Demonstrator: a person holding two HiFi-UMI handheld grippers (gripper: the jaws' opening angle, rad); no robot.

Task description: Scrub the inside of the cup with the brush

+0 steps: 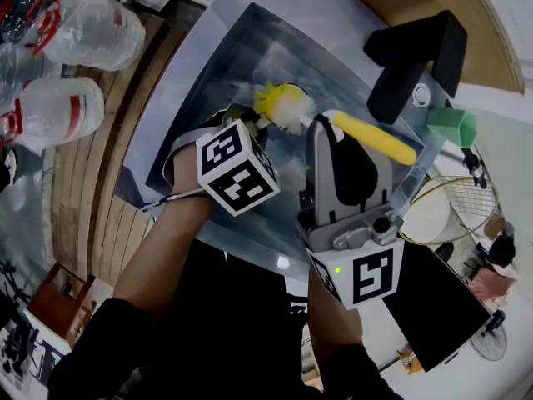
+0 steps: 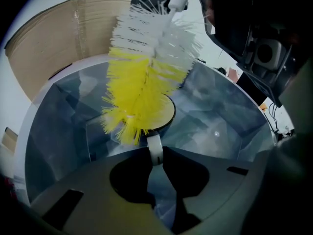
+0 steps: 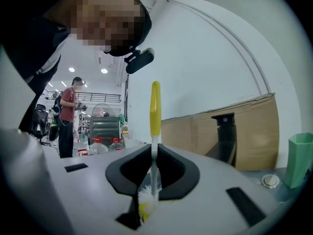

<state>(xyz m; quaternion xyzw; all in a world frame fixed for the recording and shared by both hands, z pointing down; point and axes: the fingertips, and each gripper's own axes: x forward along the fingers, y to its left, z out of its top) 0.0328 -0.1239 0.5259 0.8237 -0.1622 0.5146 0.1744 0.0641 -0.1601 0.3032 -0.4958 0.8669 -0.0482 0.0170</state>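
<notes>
In the left gripper view, my left gripper [image 2: 155, 155] is shut on the white handle [image 2: 154, 148] of a cup [image 2: 166, 115]. The cup's dark-rimmed mouth faces the brush. The brush head [image 2: 142, 77] has white bristles and a yellow tip, and the tip lies at the cup's mouth and covers most of it. In the head view the brush head [image 1: 281, 107] lies over the steel sink [image 1: 225, 65], beside the left gripper's marker cube [image 1: 237, 167]. My right gripper [image 3: 154, 173] is shut on the brush's thin white stem, and the yellow handle [image 3: 155, 106] sticks out past the jaws.
A black faucet [image 1: 412, 57] stands at the sink's far right, with a green holder [image 1: 454, 126] beside it. Large water jugs [image 1: 83, 32] lie on the floor to the left. Brown cardboard [image 2: 54, 38] backs the sink. A person [image 3: 68, 114] stands far off.
</notes>
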